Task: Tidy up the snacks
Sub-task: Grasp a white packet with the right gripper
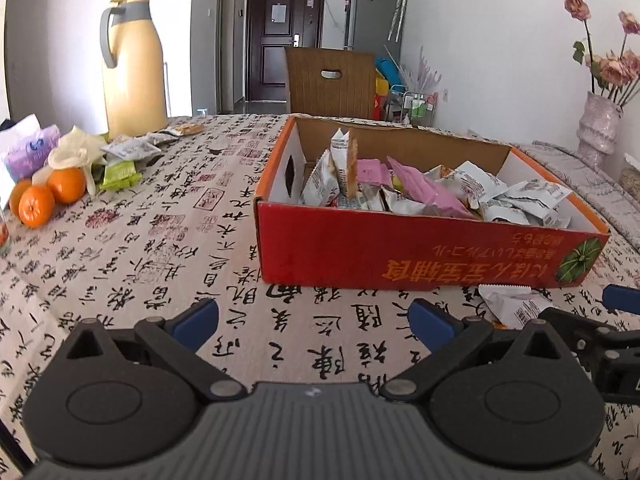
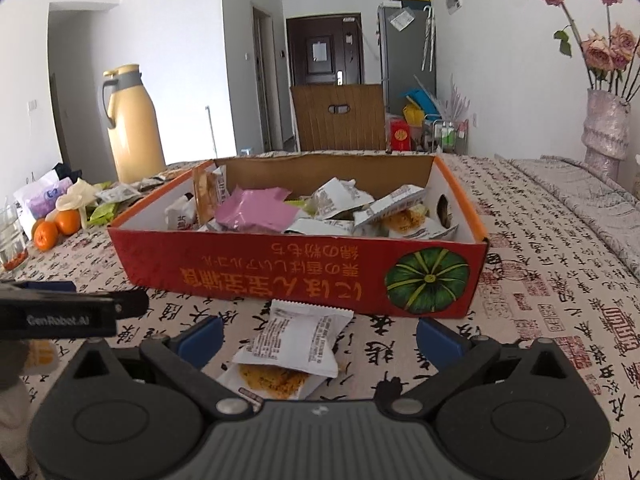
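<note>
Only R view shows whole snack pack betw open jaws.

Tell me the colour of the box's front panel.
Red, with yellow lettering and a green pumpkin picture on the box; clearest in the right wrist view.

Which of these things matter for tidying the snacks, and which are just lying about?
For the job: red cardboard box; white snack packet in front of it; loose packets by the jug; open right claw.

Lying about: yellow thermos jug; oranges; flower vase.
</note>
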{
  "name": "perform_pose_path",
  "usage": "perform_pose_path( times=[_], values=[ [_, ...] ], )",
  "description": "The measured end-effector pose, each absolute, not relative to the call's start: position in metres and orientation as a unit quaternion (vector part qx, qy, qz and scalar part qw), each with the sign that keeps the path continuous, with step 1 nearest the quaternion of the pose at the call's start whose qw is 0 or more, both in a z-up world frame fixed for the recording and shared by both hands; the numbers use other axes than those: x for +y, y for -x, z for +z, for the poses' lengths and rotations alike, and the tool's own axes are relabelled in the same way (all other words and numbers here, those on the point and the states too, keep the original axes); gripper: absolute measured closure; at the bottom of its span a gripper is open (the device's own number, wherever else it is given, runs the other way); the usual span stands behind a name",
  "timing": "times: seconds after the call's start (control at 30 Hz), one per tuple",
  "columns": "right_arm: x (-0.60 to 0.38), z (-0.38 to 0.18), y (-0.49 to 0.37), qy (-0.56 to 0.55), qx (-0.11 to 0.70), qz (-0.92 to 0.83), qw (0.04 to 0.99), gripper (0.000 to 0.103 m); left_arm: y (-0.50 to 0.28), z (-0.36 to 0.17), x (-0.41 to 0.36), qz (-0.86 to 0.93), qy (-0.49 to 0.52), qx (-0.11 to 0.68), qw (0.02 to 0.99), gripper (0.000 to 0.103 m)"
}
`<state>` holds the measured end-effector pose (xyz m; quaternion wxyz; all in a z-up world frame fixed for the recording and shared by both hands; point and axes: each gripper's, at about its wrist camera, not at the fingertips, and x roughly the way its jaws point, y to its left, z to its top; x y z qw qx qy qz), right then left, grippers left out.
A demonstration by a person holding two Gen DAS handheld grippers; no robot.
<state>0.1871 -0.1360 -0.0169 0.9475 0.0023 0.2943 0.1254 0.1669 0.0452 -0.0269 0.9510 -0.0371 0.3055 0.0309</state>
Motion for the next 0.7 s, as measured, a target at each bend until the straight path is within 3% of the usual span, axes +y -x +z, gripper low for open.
perform_pose_path(
  times=[0.07,0.33,0.47,0.7],
  values=[
    [-0.131,-0.016,-0.193,0.004,0.297,0.124,0.947,0.003,-0.166,-0.027,0.047,0.03,0.041,0.302,0.952,0.0],
    [-0.115,-0.024,-0.22,0.014,0.337,0.118,0.934,0.027,-0.164,-0.028,0.046,0.029,0.041,0.299,0.953,0.0],
    [-0.114,-0.031,-0.225,0.008,0.351,0.124,0.928,0.057,-0.166,-0.029,0.046,0.028,0.043,0.301,0.952,0.0],
    [-0.117,-0.029,-0.221,-0.002,0.339,0.127,0.932,0.063,-0.167,-0.03,0.046,0.029,0.043,0.303,0.952,0.0]
  ],
)
